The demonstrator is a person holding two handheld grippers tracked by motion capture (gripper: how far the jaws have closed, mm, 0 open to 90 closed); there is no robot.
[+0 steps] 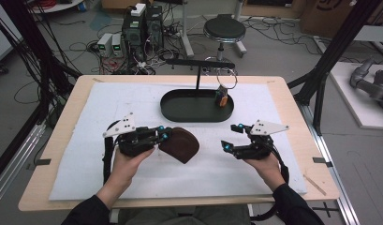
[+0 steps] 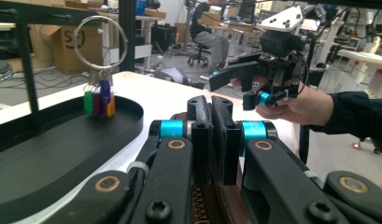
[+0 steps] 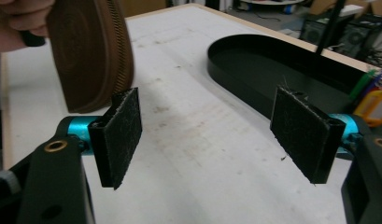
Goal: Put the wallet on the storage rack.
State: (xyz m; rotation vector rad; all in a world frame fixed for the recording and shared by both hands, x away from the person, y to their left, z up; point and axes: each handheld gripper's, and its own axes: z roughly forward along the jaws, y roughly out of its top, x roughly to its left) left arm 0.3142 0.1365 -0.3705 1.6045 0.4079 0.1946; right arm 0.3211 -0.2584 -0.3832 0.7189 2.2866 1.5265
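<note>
Two tongs are at work over the bench (image 1: 81, 140), one in each of the person's hands. The left tongs (image 1: 162, 136) are clamped on the edge of a brown zippered pouch (image 1: 180, 144); in the left gripper view the jaws stand pressed together with the zipper teeth and brown edge running between them. The pouch hangs from that grip, low over the white mat (image 1: 109, 101) in front of the person, seemingly lifted clear of it. The right tongs (image 1: 229, 137) stand apart with nothing between them; in the right gripper view their black pads (image 3: 121, 135) frame bare mat, and the pouch (image 3: 88, 51) shows up at the left, near but not touched.

As a judgement, the work looks to be in its early part: the pouch has been picked up by one side, and the free tongs appear set to come in, either to take the other side or to catch the zipper. No slider or pull can be made out, and whether the pouch is open or closed cannot be told.

Farther out, a black oval tray (image 1: 170, 110) lies on the mat, well apart from the pouch. A thin black stand (image 1: 198, 70) rises from it, and a key ring with coloured tags (image 2: 99, 95) hangs over the tray's right end, its tags at or just above the floor. Otherwise the tray holds nothing.
</note>
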